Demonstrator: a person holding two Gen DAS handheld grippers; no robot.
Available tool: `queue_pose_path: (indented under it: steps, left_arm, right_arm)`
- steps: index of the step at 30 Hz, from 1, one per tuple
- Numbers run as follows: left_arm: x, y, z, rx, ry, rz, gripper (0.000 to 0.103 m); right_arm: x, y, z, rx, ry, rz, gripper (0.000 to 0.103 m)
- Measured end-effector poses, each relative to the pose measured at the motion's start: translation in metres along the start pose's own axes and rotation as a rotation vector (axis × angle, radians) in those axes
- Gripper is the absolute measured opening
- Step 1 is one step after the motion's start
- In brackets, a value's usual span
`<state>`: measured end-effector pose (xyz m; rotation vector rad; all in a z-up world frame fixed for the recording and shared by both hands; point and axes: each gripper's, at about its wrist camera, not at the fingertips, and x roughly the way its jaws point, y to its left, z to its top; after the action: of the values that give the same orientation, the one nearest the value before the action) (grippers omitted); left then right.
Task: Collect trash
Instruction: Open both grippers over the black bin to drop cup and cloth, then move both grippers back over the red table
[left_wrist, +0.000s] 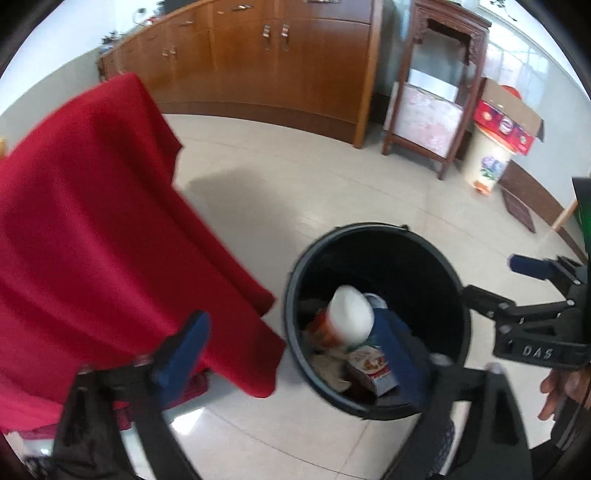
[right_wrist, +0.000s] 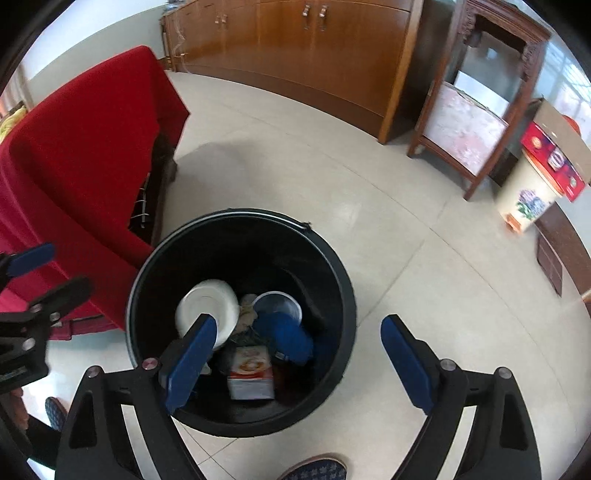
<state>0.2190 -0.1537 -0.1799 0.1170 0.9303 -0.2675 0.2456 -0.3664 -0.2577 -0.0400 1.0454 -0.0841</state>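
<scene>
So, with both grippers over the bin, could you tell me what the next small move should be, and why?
Probably pull both grippers back from the black bin toward the red-draped table to look for more trash. The right gripper and left gripper are both open and empty, and the white cup and small carton already lie inside the bin.

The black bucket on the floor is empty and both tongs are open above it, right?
Not quite. The black bucket is not empty: the right wrist view shows a white cup, a blue lid and a small carton inside. Both the right tongs and the left tongs are open above it.
</scene>
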Motion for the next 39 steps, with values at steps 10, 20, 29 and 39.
queue_pose_path:
  steps: [10, 20, 29, 39]
  left_arm:
    - [-0.021, 0.019, -0.011, -0.028, -0.018, 0.033, 0.103]
    - [-0.046, 0.016, -0.010, -0.021, -0.065, 0.028, 0.103]
    - [-0.071, 0.024, -0.011, -0.045, -0.097, 0.024, 0.103]
    - [-0.101, 0.042, -0.016, -0.077, -0.150, 0.041, 0.103]
  right_arm:
    - [-0.018, 0.008, -0.011, 0.023, -0.030, 0.015, 0.103]
    - [-0.045, 0.018, -0.018, 0.032, -0.064, 0.015, 0.103]
    - [-0.076, 0.030, -0.019, 0.053, -0.115, 0.024, 0.103]
    - [-0.108, 0.047, -0.020, 0.089, -0.172, 0.033, 0.103]
